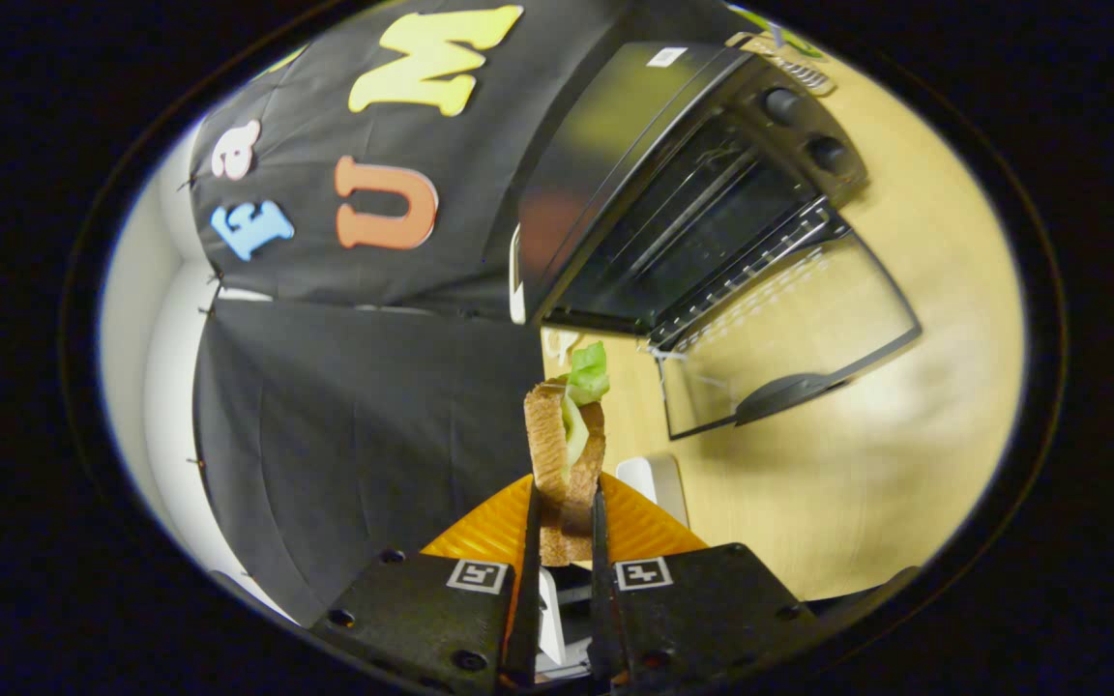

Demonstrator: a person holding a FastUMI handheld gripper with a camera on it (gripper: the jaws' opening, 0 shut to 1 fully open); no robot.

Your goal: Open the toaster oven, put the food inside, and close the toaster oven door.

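Note:
A sandwich [567, 449] of two bread slices with green lettuce stands on edge between my fingers, and the gripper [565, 512] is shut on its lower part. The lettuce pokes out of its far end. Beyond the sandwich sits the black toaster oven [673, 164] on the wooden table. Its glass door [789, 329] hangs fully open, folded down toward me, with the handle [789, 394] at its near edge. Wire racks show inside the dark cavity [702, 232]. Two knobs [804, 126] sit on the oven's control panel. The whole view is tilted.
An orange ridged plate [639, 527] lies just under and behind the sandwich, with a white object [654, 478] beside it. The wooden table [905, 464] stretches past the open door. Black cloth walls close the booth on the other side of the oven.

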